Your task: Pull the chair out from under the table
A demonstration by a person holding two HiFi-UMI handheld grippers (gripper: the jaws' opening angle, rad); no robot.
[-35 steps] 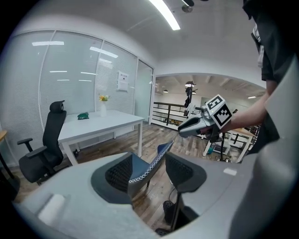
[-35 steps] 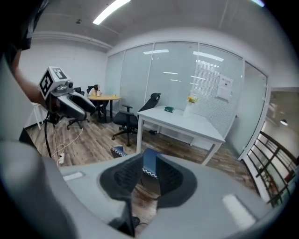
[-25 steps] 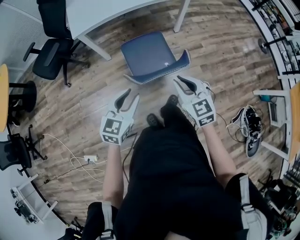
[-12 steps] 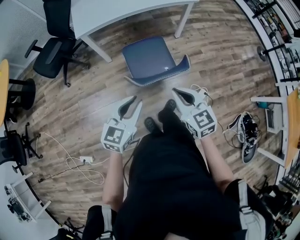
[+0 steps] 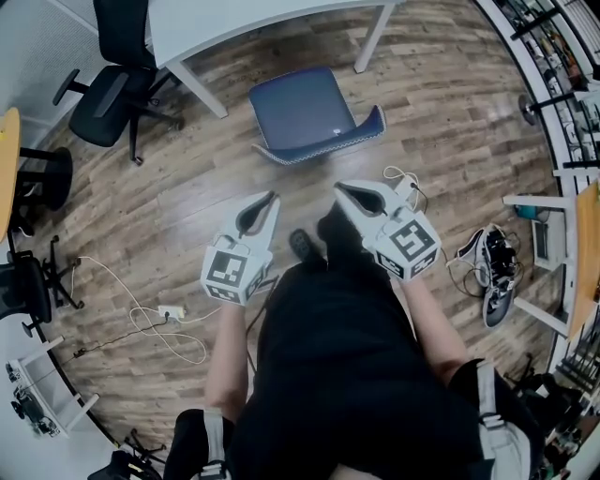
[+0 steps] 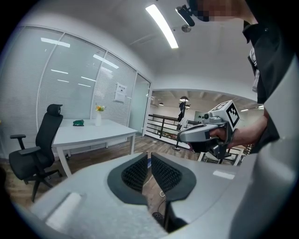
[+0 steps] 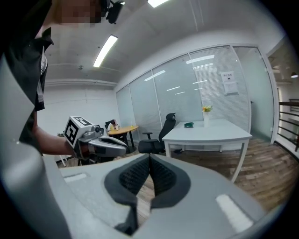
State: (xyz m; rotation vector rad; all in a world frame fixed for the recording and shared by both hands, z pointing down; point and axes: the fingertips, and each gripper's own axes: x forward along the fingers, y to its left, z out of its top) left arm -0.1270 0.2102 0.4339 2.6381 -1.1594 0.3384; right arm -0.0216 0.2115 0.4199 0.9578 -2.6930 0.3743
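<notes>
Right claw (image 5: 340, 188) closed, empty; table (image 5: 244, 23) cropped.

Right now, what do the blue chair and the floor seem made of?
Dark blue moulded chair: likely matte plastic, since it is one smooth shell. Brown plank floor: wood or laminate, going by the grained boards and their soft sheen.

Free passage: bare wood floor (image 5: 187, 202) on near side of blue chair (image 5: 309, 112). Obstacles: white table (image 5: 234, 23) just beyond chair; black office chair (image 5: 117, 75) left; floor cable (image 5: 141, 309) lower left; shoes (image 5: 495, 267) right.
</notes>
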